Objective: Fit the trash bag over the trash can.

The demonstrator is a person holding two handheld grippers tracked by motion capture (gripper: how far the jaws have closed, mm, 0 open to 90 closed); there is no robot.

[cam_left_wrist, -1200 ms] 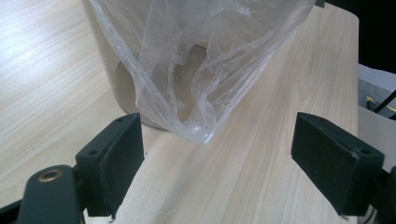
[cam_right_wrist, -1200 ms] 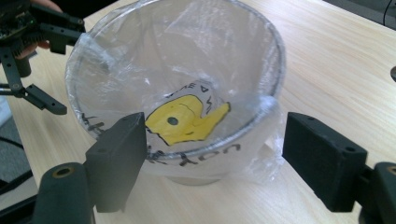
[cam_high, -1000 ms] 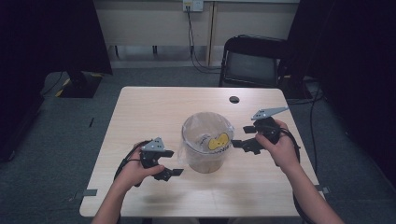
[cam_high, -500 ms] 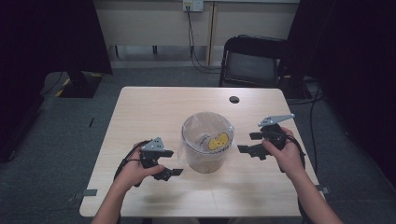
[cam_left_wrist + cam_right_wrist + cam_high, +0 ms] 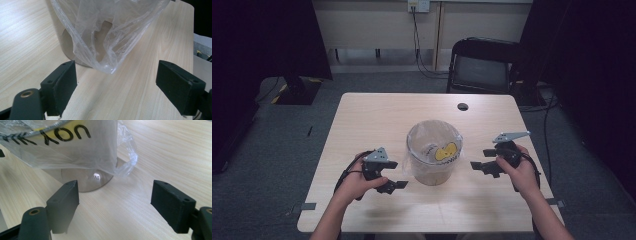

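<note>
A round metal bin [image 5: 434, 162] lined with a clear plastic bag [image 5: 427, 145] stands in the middle of the wooden table [image 5: 372, 115]. Yellow print with black letters shows on the bag [image 5: 62, 132]. My left gripper [image 5: 392, 185] rests on the table just left of the bin, open and holding nothing. The bag's loose hem [image 5: 107, 50] hangs ahead of its jaws in the left gripper view. To the right of the bin, my right gripper [image 5: 479, 167] is open with nothing between its jaws, a short gap from the bin's base [image 5: 85, 178].
A small black disc [image 5: 462, 106] lies near the table's far edge. A black chair [image 5: 484, 65] stands behind the table. Cables hang from a wall socket [image 5: 418, 6] at the back. Grey carpet surrounds the table.
My right gripper has drawn back to the right and slightly toward the person, away from the bin. The left gripper has stayed put.
</note>
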